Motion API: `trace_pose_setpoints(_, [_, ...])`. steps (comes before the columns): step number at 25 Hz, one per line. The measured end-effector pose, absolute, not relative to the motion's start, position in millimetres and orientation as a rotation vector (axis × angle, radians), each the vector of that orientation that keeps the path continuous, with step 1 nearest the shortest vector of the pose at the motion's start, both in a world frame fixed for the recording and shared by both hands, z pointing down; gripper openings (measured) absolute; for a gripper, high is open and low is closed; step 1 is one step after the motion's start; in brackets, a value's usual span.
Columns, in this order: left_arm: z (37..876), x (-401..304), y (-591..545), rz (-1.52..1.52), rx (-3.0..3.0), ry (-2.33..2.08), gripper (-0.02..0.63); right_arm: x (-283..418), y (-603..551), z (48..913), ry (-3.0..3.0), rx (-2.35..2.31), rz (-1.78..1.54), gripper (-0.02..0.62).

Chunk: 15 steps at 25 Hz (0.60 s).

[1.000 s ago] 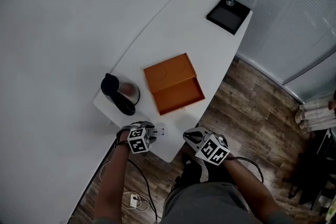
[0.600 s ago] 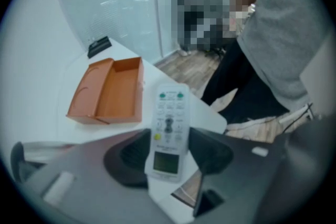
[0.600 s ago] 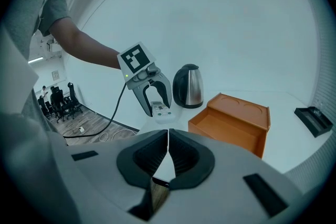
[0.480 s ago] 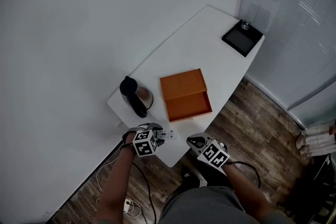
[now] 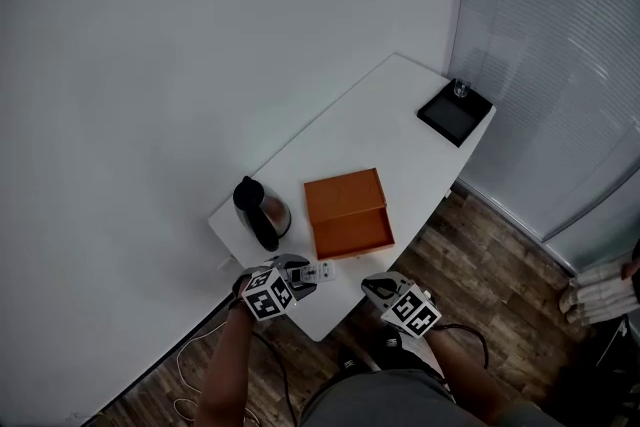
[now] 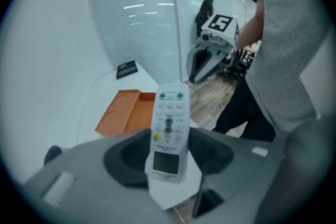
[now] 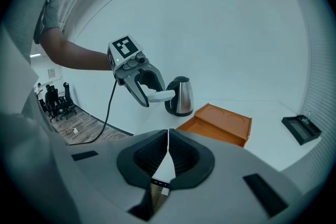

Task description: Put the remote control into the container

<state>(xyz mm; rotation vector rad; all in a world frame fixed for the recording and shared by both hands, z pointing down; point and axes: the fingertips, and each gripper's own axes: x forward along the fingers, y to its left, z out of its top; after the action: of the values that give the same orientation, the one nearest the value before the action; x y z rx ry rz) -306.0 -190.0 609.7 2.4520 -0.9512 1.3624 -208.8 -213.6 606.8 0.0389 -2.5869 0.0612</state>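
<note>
Status: left claw is clamped on the remote control. The left gripper view shows both pads squeezing its lower half across the width, just above the display window, button end pointing out past the jaw tips. From the right gripper view the remote control looks clear of the bench, held in the air at the near corner, in front of the kettle. Right claw is clenched on nothing, pads together with only bench edge and floor visible past them. It hangs off the near edge and I'd say it's idle for now. The container is the orange box mid-bench, lid flipped open toward the far side and tray facing the person. The tray looks bare in every view, and it sits near the remote control but not under it. The black tray at the far end is not involved. Progress call: pickup done, roughly a third in. Left to do: carry the remote control over the near wall of the container, lower it into the tray, release, pull back. Grip looks square, with no visible tilt in the pads.
</note>
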Motion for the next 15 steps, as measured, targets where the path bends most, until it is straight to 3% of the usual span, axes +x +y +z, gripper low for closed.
trace_pose_setpoints(7, [580.6,-308.7,-182.7,1.026,2.467,-1.133,0.222,-193.7,-221.2,579.6,-2.589,0.028,-0.092,0.017])
trace_pose_setpoints(15, [577.6,-316.4,-180.5,0.971,2.451,-1.227,0.222,-199.2,-226.3,567.7,-2.58,0.013,-0.146,0.017])
